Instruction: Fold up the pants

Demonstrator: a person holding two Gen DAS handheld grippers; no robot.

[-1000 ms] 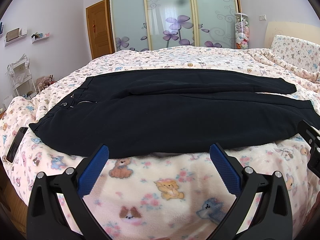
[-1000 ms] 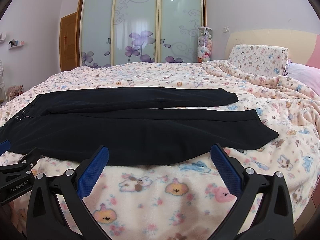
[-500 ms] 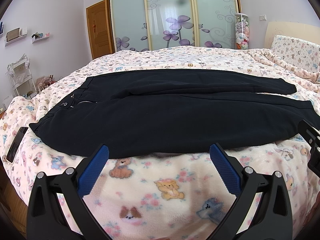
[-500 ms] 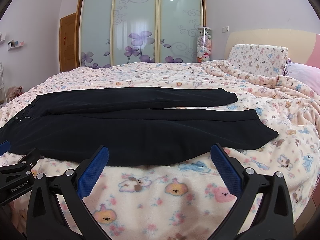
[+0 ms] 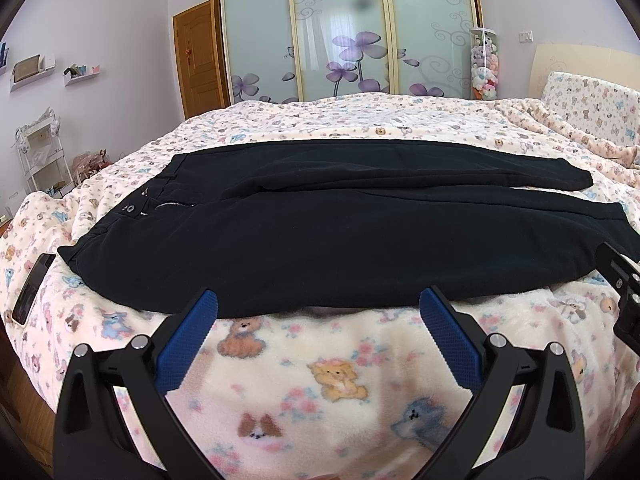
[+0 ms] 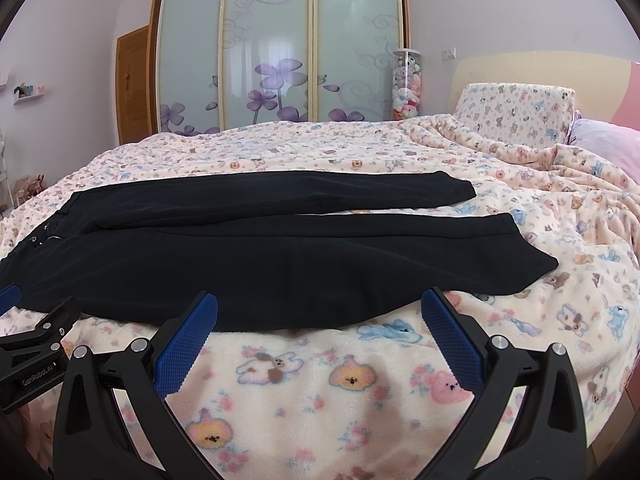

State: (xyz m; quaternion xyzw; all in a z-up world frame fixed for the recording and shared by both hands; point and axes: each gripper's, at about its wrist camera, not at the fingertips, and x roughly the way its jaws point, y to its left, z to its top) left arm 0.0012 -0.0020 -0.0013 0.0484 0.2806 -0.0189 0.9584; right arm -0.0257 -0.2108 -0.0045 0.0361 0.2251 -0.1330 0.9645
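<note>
Black pants (image 5: 320, 232) lie flat across the bed, waistband to the left, both legs stretched to the right; they also show in the right wrist view (image 6: 280, 256). My left gripper (image 5: 319, 300) is open and empty, hovering just in front of the pants' near edge. My right gripper (image 6: 320, 300) is open and empty, also just short of the near edge, further toward the leg ends. The left gripper's finger shows at the left edge of the right wrist view (image 6: 36, 340).
The bed (image 5: 320, 380) has a pink blanket with animal print. A phone (image 5: 32, 288) lies at the bed's left edge. Pillows (image 6: 516, 112) and the headboard are at the right. A wardrobe (image 5: 344, 32) stands behind the bed.
</note>
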